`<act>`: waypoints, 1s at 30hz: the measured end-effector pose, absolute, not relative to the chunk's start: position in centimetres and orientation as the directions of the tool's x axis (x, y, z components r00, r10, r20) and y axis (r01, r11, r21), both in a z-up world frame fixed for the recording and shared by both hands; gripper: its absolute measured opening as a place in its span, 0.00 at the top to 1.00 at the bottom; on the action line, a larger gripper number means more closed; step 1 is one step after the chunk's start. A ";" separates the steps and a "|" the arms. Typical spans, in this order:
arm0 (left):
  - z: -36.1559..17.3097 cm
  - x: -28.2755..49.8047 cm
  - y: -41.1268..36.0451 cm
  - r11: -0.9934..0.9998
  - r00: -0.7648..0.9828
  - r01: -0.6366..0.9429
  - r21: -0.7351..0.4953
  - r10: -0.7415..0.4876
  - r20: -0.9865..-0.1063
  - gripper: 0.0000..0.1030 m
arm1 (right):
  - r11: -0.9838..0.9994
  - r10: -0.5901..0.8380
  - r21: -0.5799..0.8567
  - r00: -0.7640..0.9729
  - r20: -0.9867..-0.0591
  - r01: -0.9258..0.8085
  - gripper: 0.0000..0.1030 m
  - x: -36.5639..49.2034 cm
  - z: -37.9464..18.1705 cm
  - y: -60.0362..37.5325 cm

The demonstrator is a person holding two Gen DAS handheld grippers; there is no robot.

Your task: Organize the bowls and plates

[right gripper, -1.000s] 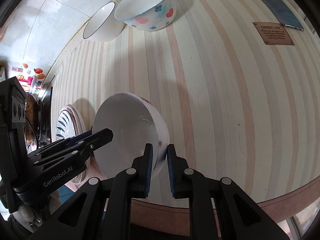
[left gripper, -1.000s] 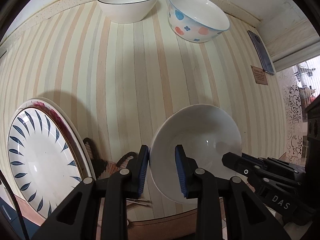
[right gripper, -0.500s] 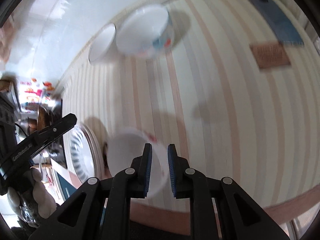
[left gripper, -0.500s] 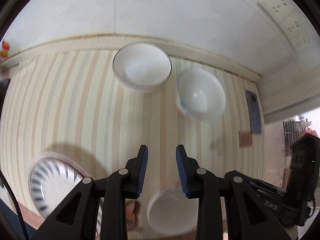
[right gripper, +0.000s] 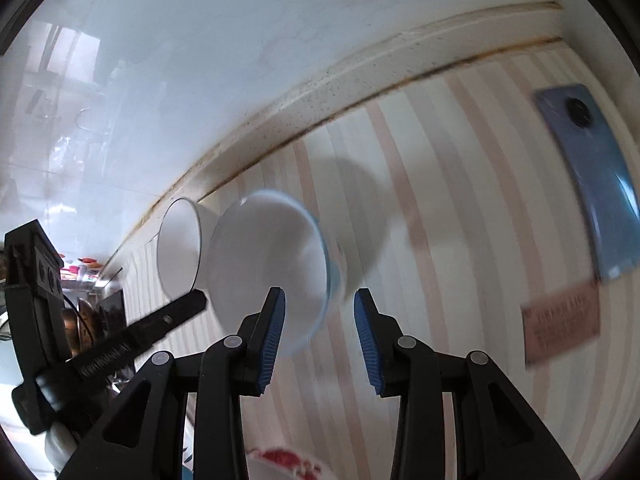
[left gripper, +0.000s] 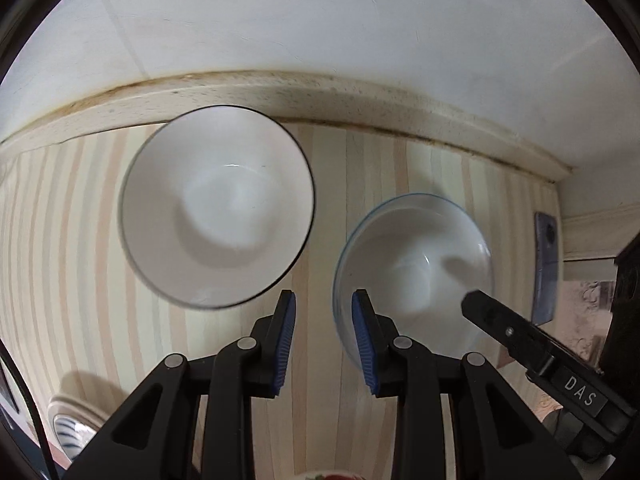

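Grippers: left gripper [left gripper: 323, 340] and right gripper [right gripper: 319, 334] both released, empty; white bowl held 1 s ago now gone. Blue-rimmed bowl [left gripper: 414, 276] at 1 o'clock, black-rimmed bowl [left gripper: 216, 206] at 11.

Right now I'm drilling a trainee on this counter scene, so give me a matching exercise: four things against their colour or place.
Things:
1. black-rimmed bowl
2. blue-rimmed bowl
3. phone
4. plates

Descriptions:
a. lying flat at the counter's right end
b. beside the phone
c. nearest the back wall
d. blue leaf pattern, near left corner

Pairs: 1-c, 2-b, 3-a, 4-d
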State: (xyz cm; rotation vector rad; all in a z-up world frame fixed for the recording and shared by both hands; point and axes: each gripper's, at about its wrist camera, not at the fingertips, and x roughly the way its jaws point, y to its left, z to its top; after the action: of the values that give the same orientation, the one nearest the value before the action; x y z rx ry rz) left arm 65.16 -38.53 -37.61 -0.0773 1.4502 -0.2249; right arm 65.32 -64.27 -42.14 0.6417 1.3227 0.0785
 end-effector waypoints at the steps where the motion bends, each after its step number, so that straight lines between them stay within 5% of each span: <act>1: -37.7 65.1 -38.8 0.976 0.107 0.116 -0.183 -0.195 -0.975 0.74 | 0.826 0.406 0.475 0.264 -0.875 0.304 0.63 65.6 -42.6 -64.1; 4: -38.2 65.6 -39.6 0.972 0.121 0.157 -0.176 -0.196 -0.973 0.78 | 0.830 0.404 0.467 0.250 -0.880 0.304 0.75 66.6 -43.7 -63.6; 9: -37.7 65.1 -40.4 0.967 0.138 0.197 -0.163 -0.192 -0.972 0.83 | 0.863 0.356 0.418 0.247 -0.901 0.284 0.82 66.6 -44.1 -62.4; 30: -30.7 56.0 -36.8 0.951 0.211 0.212 -0.223 -0.268 -0.940 0.83 | 0.893 0.344 0.409 0.300 -0.890 0.189 0.82 57.6 -36.2 -59.9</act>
State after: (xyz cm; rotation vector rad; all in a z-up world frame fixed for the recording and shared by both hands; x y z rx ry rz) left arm 55.97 -36.76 -30.70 -0.0496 1.3169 -0.3332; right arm 57.59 -59.86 -36.23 0.4900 1.2771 0.1087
